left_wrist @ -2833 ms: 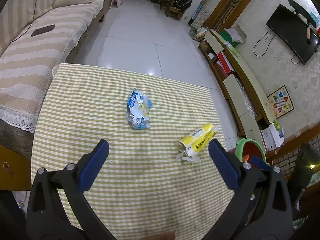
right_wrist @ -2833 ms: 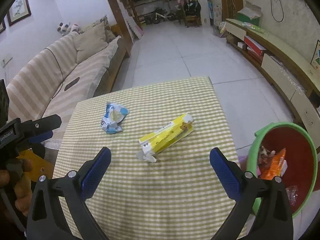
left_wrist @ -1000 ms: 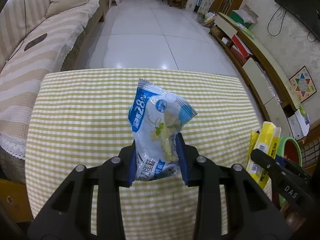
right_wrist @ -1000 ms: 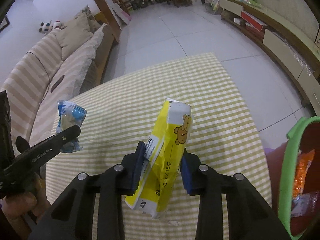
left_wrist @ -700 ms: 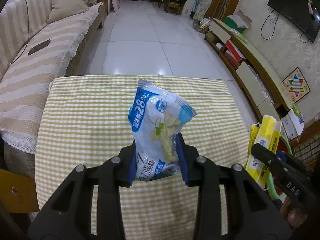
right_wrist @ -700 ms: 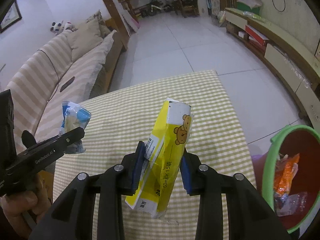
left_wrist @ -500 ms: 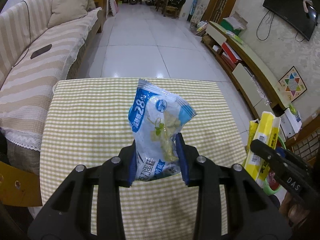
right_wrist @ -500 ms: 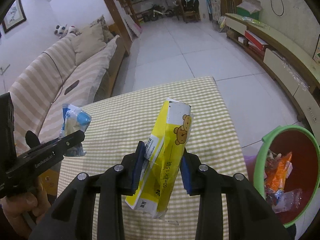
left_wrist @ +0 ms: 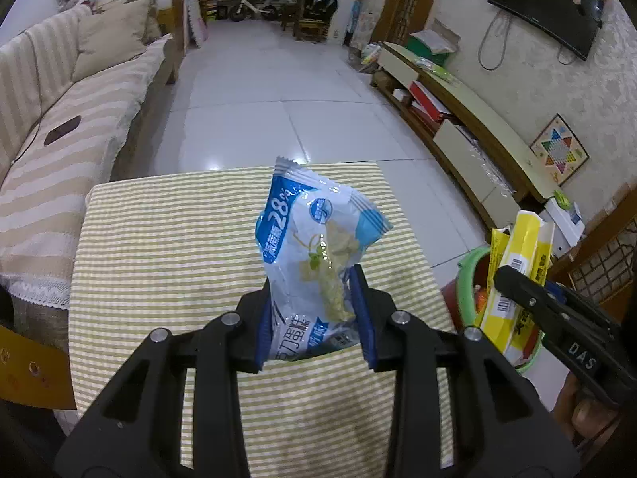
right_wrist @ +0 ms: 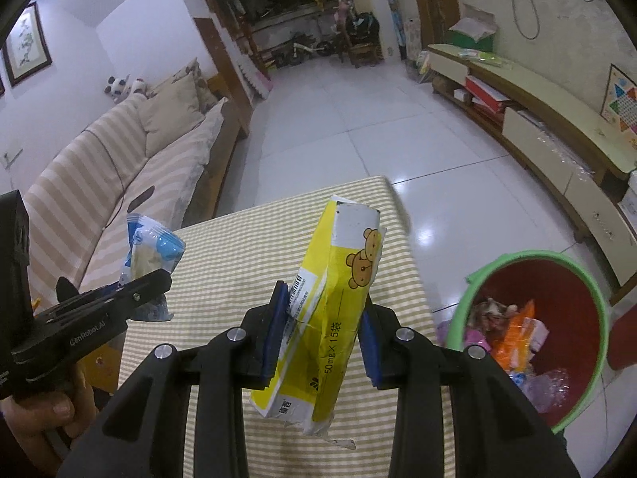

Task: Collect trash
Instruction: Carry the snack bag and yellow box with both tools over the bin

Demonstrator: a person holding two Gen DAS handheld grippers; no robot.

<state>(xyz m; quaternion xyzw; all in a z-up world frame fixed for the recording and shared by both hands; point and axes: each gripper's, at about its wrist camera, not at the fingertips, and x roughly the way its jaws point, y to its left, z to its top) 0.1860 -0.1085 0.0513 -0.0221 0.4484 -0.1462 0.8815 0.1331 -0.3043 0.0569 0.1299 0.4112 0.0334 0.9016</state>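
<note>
My left gripper (left_wrist: 314,314) is shut on a blue and white snack wrapper (left_wrist: 314,247), held upright above the green-checked table (left_wrist: 167,247). My right gripper (right_wrist: 321,334) is shut on a crumpled yellow carton with a bear print (right_wrist: 334,298), also lifted off the table. In the left wrist view the yellow carton (left_wrist: 517,275) hangs at the right, in front of the red bin with a green rim (left_wrist: 467,275). From the right wrist view the wrapper (right_wrist: 153,255) shows at the left, and the bin (right_wrist: 537,279) stands on the floor to the right with trash inside.
A striped sofa (left_wrist: 51,151) runs along the table's left side. A low TV cabinet (left_wrist: 469,127) lines the right wall. White tiled floor (left_wrist: 270,87) stretches beyond the table's far edge. A hand (right_wrist: 43,418) holds the left gripper's handle.
Both grippers have risen and drawn back from the table with their trash still clamped. More floor and room now show, and the bin has come further into the right wrist view.
</note>
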